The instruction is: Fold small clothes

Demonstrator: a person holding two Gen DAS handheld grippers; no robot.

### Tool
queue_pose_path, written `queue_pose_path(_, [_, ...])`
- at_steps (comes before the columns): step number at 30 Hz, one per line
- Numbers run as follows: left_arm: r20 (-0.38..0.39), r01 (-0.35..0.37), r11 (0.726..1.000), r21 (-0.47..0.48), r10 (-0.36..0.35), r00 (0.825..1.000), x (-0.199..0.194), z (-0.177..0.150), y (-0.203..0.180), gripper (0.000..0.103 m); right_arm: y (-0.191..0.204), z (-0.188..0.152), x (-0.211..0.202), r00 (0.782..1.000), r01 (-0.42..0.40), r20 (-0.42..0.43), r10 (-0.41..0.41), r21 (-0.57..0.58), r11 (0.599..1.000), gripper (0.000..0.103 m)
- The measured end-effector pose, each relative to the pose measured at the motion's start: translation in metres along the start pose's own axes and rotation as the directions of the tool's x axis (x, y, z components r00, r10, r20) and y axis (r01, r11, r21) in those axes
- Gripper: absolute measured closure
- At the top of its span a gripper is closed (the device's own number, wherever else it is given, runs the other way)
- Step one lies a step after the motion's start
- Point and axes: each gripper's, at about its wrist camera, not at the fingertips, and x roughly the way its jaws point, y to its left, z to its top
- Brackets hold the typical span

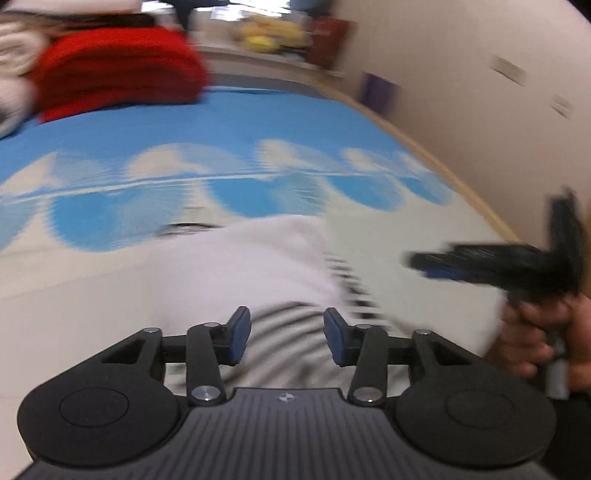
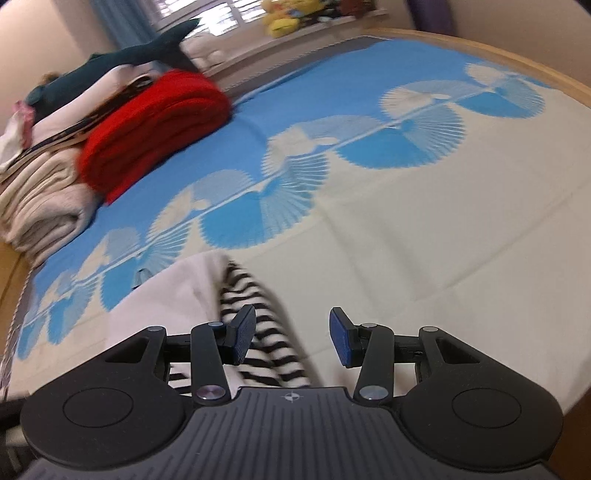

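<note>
Left wrist view, heavy motion blur: left tool [image 1: 287,334] spread wide, nothing between its blue pads, hovering over a small garment [image 1: 258,266] that is pale pink-white with a black-and-white striped part. Garment lies on the white near half of the blue-and-white bed cover [image 1: 221,122]. Right tool [image 1: 421,266] at the right edge, blurred, gripped by a hand [image 1: 535,332]; cannot tell from here if it is spread. Red folded blanket [image 1: 118,70] far left at the back, cream fabric beside it.

Right wrist view: right tool [image 2: 291,338] spread, pinching nothing. The striped part [image 2: 258,317] runs under its left pad; the pale part [image 2: 177,291] spreads to the left. Red blanket [image 2: 155,129] rests against a stack of cream folded blankets [image 2: 40,199]; a dark teal plush shark [image 2: 122,55] lies on top of the pile. Yellow plush toys [image 2: 280,18] on the windowsill.
</note>
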Motion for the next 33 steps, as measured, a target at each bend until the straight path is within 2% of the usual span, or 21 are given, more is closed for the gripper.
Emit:
queue_pose_path(2, [-0.019,-0.018,0.995,-0.099,0.016,1.000,0.006,-0.002,0.024,0.035,0.008,0.001,0.009,0.999,-0.026,-0.025,0.026,-0.001,1.000,0.057])
queue_pose_path(4, [-0.076,0.013,0.971,-0.237,-0.032,0.997,0.021,-0.016,0.050,0.031,0.017,0.003,0.019,0.998,-0.046,-0.048,0.046,0.002,0.999,0.057])
queue_pose_path(6, [-0.198,-0.010,0.926,-0.377,-0.070,0.978,0.039,-0.019,0.070,0.031,0.022,0.005,0.029,0.995,-0.065,-0.071,0.066,0.013,0.998,0.057])
queue_pose_path(7, [-0.210,-0.002,0.905,-0.426,-0.097,0.973,0.042,-0.021,0.076,0.031,0.025,0.007,0.036,0.993,-0.074,-0.086,0.076,0.027,0.997,0.057])
queue_pose_path(8, [-0.212,0.004,0.896,-0.444,-0.109,0.971,0.045,-0.023,0.077,0.029,0.027,0.008,0.042,0.992,-0.077,-0.096,0.080,0.043,0.996,0.057])
queue_pose_path(11, [-0.275,-0.029,0.912,-0.409,-0.093,0.957,0.057,-0.023,0.076,0.020,0.028,0.013,0.063,0.985,-0.093,-0.132,0.109,0.121,0.988,0.056])
queue_pose_path(14, [-0.322,-0.041,0.903,-0.428,-0.110,0.940,0.063,-0.032,0.081,0.017,0.030,0.014,0.083,0.977,-0.103,-0.164,0.134,0.185,0.977,0.056])
queue_pose_path(19, [-0.363,-0.057,0.939,-0.338,-0.074,0.929,0.069,-0.040,0.073,0.013,0.047,0.012,0.113,0.971,-0.087,-0.204,0.121,0.171,0.981,0.056])
queue_pose_path(20, [-0.367,-0.052,0.942,-0.331,-0.078,0.927,0.071,-0.040,0.073,0.013,0.050,0.013,0.115,0.971,-0.093,-0.204,0.126,0.164,0.982,0.064])
queue_pose_path(21, [-0.365,-0.049,0.944,-0.326,-0.078,0.928,0.074,-0.041,0.072,0.013,0.053,0.015,0.115,0.972,-0.105,-0.190,0.135,0.155,0.982,0.077])
queue_pose_path(22, [-0.361,-0.046,0.947,-0.318,-0.076,0.929,0.073,-0.040,0.071,0.013,0.053,0.019,0.111,0.977,-0.119,-0.159,0.144,0.155,0.981,0.099])
queue_pose_path(24, [-0.340,-0.028,0.955,-0.295,-0.077,0.937,0.072,-0.036,0.068,0.013,0.048,0.027,0.092,0.978,-0.195,-0.042,0.206,0.190,0.962,0.100])
queue_pose_path(25, [-0.330,-0.017,0.960,-0.280,-0.079,0.941,0.070,-0.035,0.065,0.013,0.043,0.032,0.081,0.967,-0.251,0.026,0.252,0.214,0.944,0.100])
queue_pose_path(26, [-0.325,-0.011,0.968,-0.251,-0.074,0.943,0.071,-0.035,0.061,0.013,0.039,0.034,0.076,0.965,-0.262,0.052,0.257,0.214,0.941,0.101])
queue_pose_path(27, [-0.328,-0.013,0.977,-0.214,-0.059,0.943,0.074,-0.037,0.057,0.013,0.037,0.034,0.076,0.976,-0.217,0.045,0.213,0.201,0.955,0.101])
queue_pose_path(28, [-0.336,-0.016,0.984,-0.178,-0.046,0.941,0.076,-0.038,0.052,0.013,0.035,0.032,0.083,0.993,-0.111,-0.007,0.114,0.177,0.978,0.101])
queue_pose_path(29, [-0.344,-0.018,0.988,-0.151,-0.035,0.938,0.077,-0.041,0.048,0.013,0.033,0.028,0.096,0.997,0.006,-0.078,0.006,0.150,0.989,0.101])
queue_pose_path(30, [-0.349,-0.024,0.990,-0.136,-0.025,0.937,0.079,-0.042,0.045,0.013,0.030,0.023,0.105,0.990,0.069,-0.129,-0.050,0.149,0.986,0.101])
queue_pose_path(31, [-0.347,-0.030,0.991,-0.128,-0.016,0.938,0.081,-0.044,0.042,0.013,0.028,0.020,0.111,0.985,0.088,-0.161,-0.063,0.151,0.985,0.101])
queue_pose_path(33, [-0.347,-0.036,0.989,-0.142,-0.016,0.938,0.085,-0.043,0.043,0.013,0.035,0.018,0.110,0.986,0.077,-0.153,-0.058,0.119,0.990,0.100])
